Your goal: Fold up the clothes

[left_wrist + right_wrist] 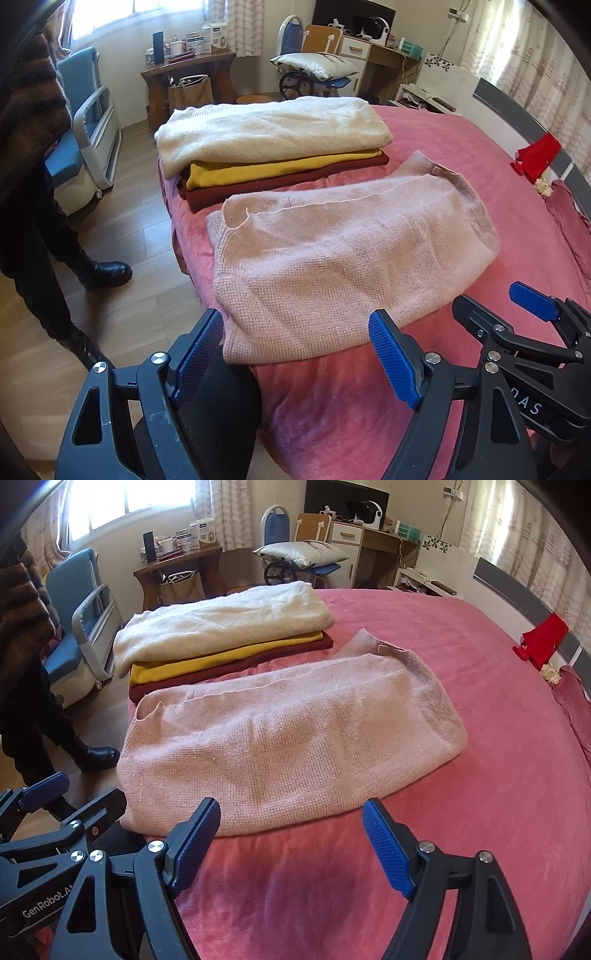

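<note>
A pale pink knit sweater (332, 258) lies folded into a long rectangle on the pink bed cover (480, 155); it also shows in the right wrist view (288, 746). Behind it sits a stack of folded clothes: cream (266, 136), yellow (258, 170) and dark red (236, 194). My left gripper (295, 350) is open and empty at the sweater's near edge. My right gripper (291, 834) is open and empty at the same near edge, further right; it also shows in the left wrist view (495, 306).
A person in dark trousers and black boots (107, 273) stands on the wooden floor left of the bed. A blue chair (85, 122), a wooden table (188, 70) and a pillow (314, 64) are beyond. A red cloth (537, 155) lies at the bed's right edge.
</note>
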Available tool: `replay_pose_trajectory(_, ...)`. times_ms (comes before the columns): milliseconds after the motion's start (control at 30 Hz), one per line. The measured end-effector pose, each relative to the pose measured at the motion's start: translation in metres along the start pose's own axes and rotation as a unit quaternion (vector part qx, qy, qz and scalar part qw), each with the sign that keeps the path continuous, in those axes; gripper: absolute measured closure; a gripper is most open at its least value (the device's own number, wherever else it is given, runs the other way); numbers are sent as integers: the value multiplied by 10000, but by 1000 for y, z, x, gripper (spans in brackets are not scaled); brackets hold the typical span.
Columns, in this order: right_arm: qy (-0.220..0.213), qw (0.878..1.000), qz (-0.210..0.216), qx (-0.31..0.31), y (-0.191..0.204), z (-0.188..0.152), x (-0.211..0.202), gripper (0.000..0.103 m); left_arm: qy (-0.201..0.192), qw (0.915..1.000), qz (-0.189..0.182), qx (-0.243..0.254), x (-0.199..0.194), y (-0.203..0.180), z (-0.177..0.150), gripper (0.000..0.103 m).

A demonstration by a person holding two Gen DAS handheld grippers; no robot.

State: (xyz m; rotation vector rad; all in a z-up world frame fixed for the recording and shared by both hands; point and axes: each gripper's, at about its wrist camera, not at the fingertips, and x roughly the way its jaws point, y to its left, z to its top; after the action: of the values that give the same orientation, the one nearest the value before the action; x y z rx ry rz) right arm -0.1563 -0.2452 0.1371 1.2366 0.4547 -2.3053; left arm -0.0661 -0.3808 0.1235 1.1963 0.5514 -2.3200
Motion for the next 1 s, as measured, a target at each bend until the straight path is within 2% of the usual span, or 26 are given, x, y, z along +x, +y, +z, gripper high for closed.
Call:
replay_pose_trajectory(300, 149, 9997, -51, -196, -4, 3, 16, 22, 115, 9996, 91, -246, 13, -5, 0, 21)
replay_pose_trajectory(767, 128, 9997, -20, -230, -15, 11, 24, 22, 162, 9991, 261, -291, 27, -13, 5, 21)
replay_pose_trajectory(1000, 131, 9998, -17, -118, -16, 10, 25, 22, 69, 9996, 185, -218, 24, -14, 7, 21)
